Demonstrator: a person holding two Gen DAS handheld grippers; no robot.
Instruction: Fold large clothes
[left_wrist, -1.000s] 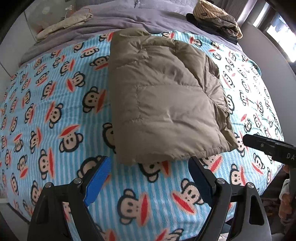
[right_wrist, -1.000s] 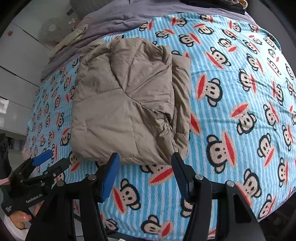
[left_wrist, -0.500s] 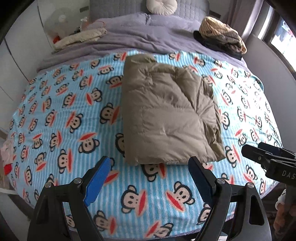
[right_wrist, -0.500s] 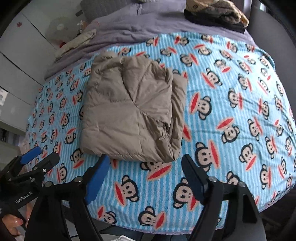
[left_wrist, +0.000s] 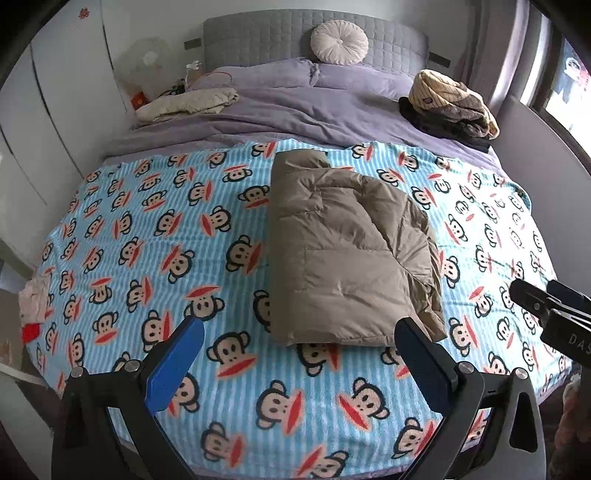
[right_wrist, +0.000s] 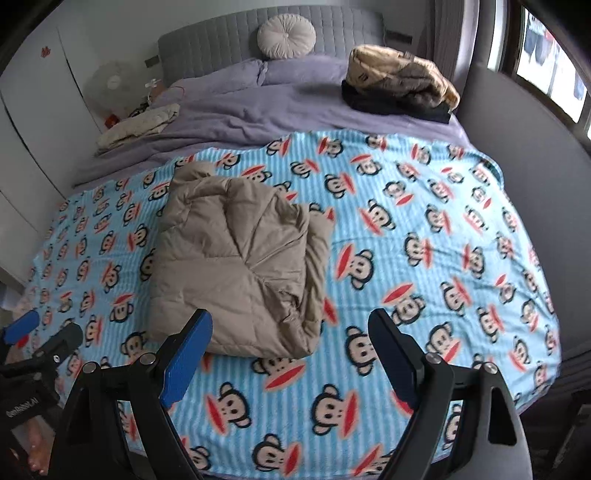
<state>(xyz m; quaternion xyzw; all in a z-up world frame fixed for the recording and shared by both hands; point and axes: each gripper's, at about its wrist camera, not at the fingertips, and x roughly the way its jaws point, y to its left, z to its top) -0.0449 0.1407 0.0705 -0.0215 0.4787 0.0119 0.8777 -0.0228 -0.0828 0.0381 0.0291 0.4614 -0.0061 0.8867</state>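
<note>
A tan puffy jacket (left_wrist: 343, 251) (right_wrist: 236, 266) lies folded into a thick rectangle on the blue monkey-print blanket (left_wrist: 147, 240) (right_wrist: 424, 240) that covers the bed. My left gripper (left_wrist: 297, 328) hangs above the bed's near edge, in front of the jacket. Its jaws are opening and nothing is between them. My right gripper (right_wrist: 290, 319) is held the same way beside it, jaws opening and bare. Each gripper shows in the other's view: the right gripper (left_wrist: 535, 295) at the right edge, the left gripper (right_wrist: 40, 332) at the lower left. Neither touches the jacket.
A purple duvet (left_wrist: 295, 110) covers the far half of the bed below a grey headboard with a round cushion (left_wrist: 339, 42). A pile of clothes (left_wrist: 450, 103) sits back right and a cream garment (left_wrist: 188, 105) back left. White cupboards (left_wrist: 55, 110) flank the left; a grey ledge (right_wrist: 524, 147) runs along the right.
Both grippers have risen and drawn back from the bed, so the jacket looks smaller and the headboard has come into view. Both pairs of jaws stand wider than before.
</note>
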